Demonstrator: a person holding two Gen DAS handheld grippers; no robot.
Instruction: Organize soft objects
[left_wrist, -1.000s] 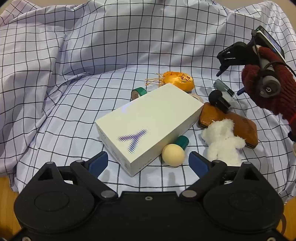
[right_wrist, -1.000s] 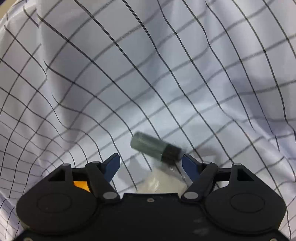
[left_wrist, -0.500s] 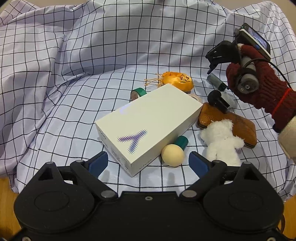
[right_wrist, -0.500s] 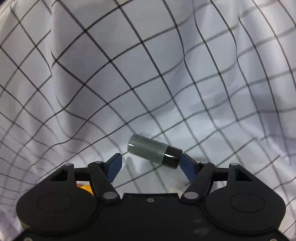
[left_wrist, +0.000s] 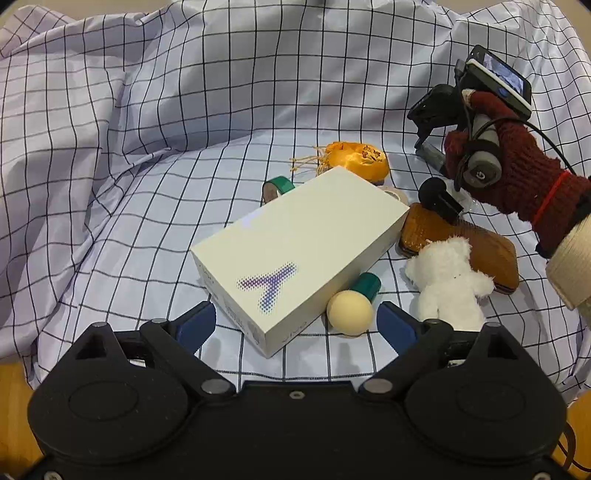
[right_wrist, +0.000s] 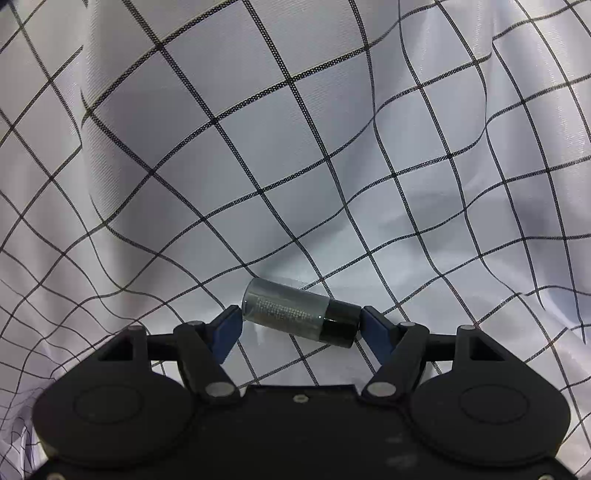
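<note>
Both pads of your right gripper (right_wrist: 300, 325) pinch the grey vial (right_wrist: 301, 317) endwise, so lower it gently onto the checked cloth (right_wrist: 258, 147); left gripper (left_wrist: 295, 325) idles apart.

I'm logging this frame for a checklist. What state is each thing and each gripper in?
Left gripper: open, holding nothing.
Right gripper: shut on the grey vial, gripped end to end.
Grey vial: capped, lying sideways between the fingers.
White box: closed, lying flat on the cloth.
Orange pouch: drawn shut.
White plush bear: lying against the brown case.
Brown case: closed.
</note>
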